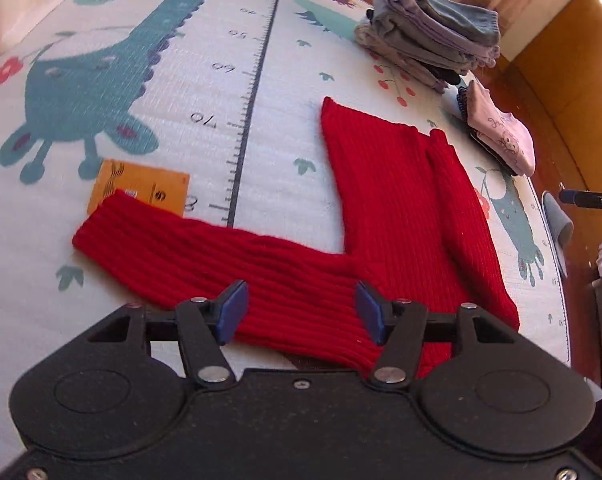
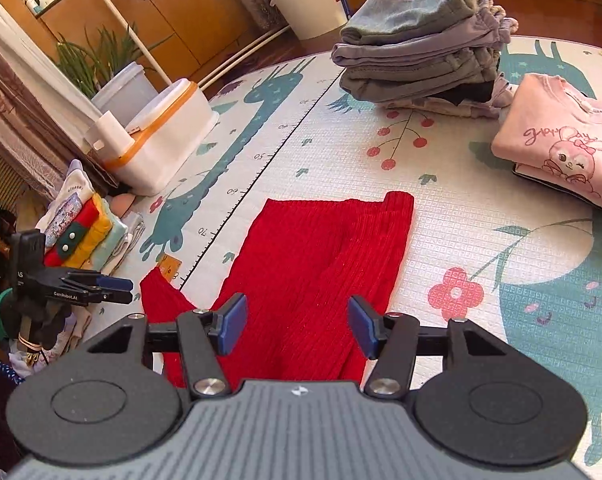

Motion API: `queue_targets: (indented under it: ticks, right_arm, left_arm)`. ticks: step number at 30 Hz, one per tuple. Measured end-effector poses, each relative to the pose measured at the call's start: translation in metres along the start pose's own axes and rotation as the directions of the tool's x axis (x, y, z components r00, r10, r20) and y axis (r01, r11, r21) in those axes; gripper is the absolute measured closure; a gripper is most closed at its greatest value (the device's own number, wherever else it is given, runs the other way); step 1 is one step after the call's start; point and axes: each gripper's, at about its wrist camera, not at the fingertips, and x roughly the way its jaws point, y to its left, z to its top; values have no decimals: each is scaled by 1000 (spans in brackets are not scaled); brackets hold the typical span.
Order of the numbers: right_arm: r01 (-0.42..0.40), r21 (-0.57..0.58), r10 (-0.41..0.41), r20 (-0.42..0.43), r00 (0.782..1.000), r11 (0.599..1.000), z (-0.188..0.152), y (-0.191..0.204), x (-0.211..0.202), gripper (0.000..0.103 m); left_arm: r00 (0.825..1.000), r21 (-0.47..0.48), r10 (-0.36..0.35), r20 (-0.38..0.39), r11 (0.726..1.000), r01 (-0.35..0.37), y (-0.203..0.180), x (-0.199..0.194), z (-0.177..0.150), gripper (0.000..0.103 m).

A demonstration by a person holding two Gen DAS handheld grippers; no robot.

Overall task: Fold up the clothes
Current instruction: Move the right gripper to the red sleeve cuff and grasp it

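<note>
- Two blue pads of the left gripper (image 1: 301,312) sit closest in the left wrist view. They stand apart, with nothing pinched between them.
- Right under them lies the red sweater (image 1: 385,216) on the play mat (image 1: 261,80). It is ribbed and lies flat.
- One sleeve (image 1: 173,244) of the sweater sticks out to the left in that view. Its end lies over a corner of an orange card (image 1: 141,188).
- On the far side of the sweater's body, another strip of red knit is folded in on top.
- Over in the right wrist view, the right gripper (image 2: 298,326) also has its blue pads apart. It holds nothing and hangs over the near end of the red sweater (image 2: 317,264).
- Off at the left edge of that view, a hand in a dark glove (image 2: 41,322) holds the left gripper (image 2: 113,288) beside the sleeve.
- A stack of folded grey clothes (image 2: 417,48) sits at the far end of the mat.
- A folded pink shirt (image 2: 565,136) with a bunny on it lies near that stack.
- A white box with an orange rim (image 2: 169,128) stands at the mat's left side, and a small pile of bright folded clothes (image 2: 89,224) is near it.
</note>
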Motion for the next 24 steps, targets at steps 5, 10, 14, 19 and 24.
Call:
queue_targets:
  ticks: [5,10,14,19,24]
  right_arm:
    - [67,-115,-86,-173,981,991,30,28,19,46]
    - [24,-181,-78,-295,952,983,24,71,43,46]
    - [-22,-127,-19,-313,950,992,2,103,79,46]
    - [-76,-79,45,-342,939,994,-44,143,128,46]
    - [-84,-29,73,-268,961,996,-76,184,160,46]
  left_arm:
    - [997,-224,-33,67,974,48,38,-4,-27,45]
    - [982,-364,-22,187,927,90,72,-10,-28,45]
    - [965,-445,19,261,890,103,97,-12,-24,46]
    - [954,-496,33,297,860,124,114,-7,-23,49]
    - [949,-594,27,316,785,175,131,2,-36,69]
